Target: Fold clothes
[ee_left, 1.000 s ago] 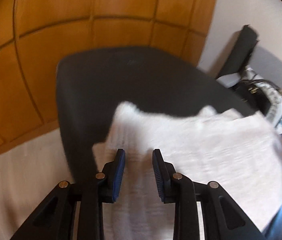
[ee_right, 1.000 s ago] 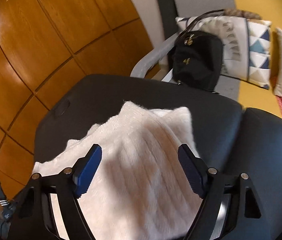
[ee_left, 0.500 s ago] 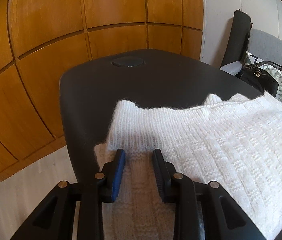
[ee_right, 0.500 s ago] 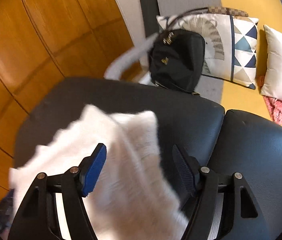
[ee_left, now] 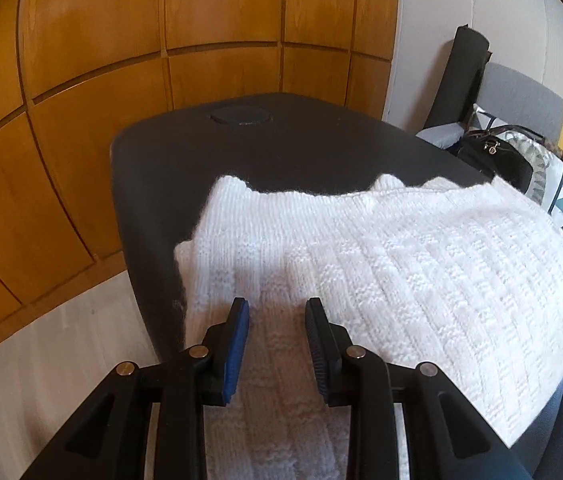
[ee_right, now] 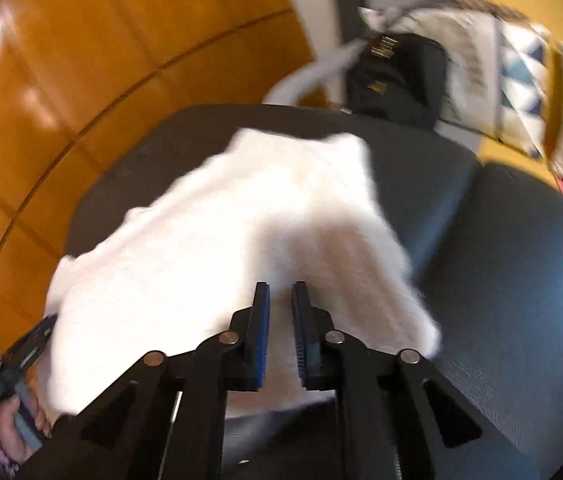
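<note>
A white knitted sweater (ee_left: pixel 381 264) lies folded on a black padded table (ee_left: pixel 281 148). My left gripper (ee_left: pixel 277 312) hovers over the sweater's near left part with its jaws partly apart and nothing between the pads. In the blurred right wrist view the sweater (ee_right: pixel 241 220) lies on the same black table (ee_right: pixel 521 260). My right gripper (ee_right: pixel 280 300) is over the sweater's near edge, its jaws narrowed to a small gap with white knit showing in it; I cannot tell if it pinches the fabric.
Wooden wall panels (ee_left: pixel 121 60) stand behind the table. A black handbag (ee_left: pixel 497 156) and patterned cushions (ee_right: pixel 521 80) sit on a seat to the right. The other hand-held gripper (ee_right: pixel 21 360) shows at the lower left of the right wrist view. Pale floor (ee_left: pixel 41 360) lies left of the table.
My right gripper's jaws have closed from wide open to a narrow gap and it has moved over the sweater. The left gripper has stayed over the sweater with the same opening.
</note>
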`<state>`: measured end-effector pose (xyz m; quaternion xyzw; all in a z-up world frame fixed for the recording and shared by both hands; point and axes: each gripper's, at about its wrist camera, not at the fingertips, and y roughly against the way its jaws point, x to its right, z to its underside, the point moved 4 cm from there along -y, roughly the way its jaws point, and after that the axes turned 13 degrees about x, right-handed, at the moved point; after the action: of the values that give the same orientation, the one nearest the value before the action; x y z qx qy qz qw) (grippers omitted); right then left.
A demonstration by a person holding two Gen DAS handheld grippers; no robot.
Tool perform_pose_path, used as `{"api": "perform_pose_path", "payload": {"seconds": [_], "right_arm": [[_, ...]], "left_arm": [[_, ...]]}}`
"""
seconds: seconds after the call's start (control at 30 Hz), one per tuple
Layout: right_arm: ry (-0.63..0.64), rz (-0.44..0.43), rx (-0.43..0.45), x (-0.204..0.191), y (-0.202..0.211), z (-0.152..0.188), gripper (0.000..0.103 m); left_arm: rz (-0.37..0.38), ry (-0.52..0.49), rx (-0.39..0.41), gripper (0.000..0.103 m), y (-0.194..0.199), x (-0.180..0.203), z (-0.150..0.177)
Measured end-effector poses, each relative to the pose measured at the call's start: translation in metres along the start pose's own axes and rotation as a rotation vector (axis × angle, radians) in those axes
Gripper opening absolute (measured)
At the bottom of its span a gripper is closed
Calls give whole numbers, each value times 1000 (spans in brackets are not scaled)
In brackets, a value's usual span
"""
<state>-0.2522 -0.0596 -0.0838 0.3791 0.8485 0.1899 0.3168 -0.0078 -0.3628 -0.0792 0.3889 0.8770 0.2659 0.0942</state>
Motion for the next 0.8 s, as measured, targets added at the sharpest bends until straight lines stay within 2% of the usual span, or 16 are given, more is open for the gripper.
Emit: {"api": "perform_pose_path", "payload": {"seconds": [0.07, 0.17, 0.27, 0.37, 0.43, 0.5, 0.63, 0.73, 0.8], "right_arm": [[-37, 11, 18, 14, -1, 4, 1], [-49, 23, 39, 26, -3, 10, 0], [-27, 50, 20, 23, -4, 9, 0], [17, 48, 32, 4, -8, -12, 1], [50, 29, 45, -12, -17, -31, 1], [83, 9, 59, -27, -27, -51, 2], [135, 19, 12, -46, -73, -75, 2], [158, 18, -41, -56, -106, -80, 2], [170, 59, -73, -54, -121, -80, 2]], "left_arm": [[8, 10, -10, 30, -1, -4, 4], [7, 14, -17, 30, -4, -5, 6], [-10, -12, -15, 30, -4, -2, 6], [2, 9, -15, 30, 2, -4, -3], [10, 5, 16, 30, 1, -4, -17], [-21, -30, 29, 30, -8, -2, -30], [-87, -76, 1, 30, -36, -10, -41], [-93, -86, 7, 31, -41, -13, -38], [-94, -91, 14, 31, -43, -15, -36]]}}
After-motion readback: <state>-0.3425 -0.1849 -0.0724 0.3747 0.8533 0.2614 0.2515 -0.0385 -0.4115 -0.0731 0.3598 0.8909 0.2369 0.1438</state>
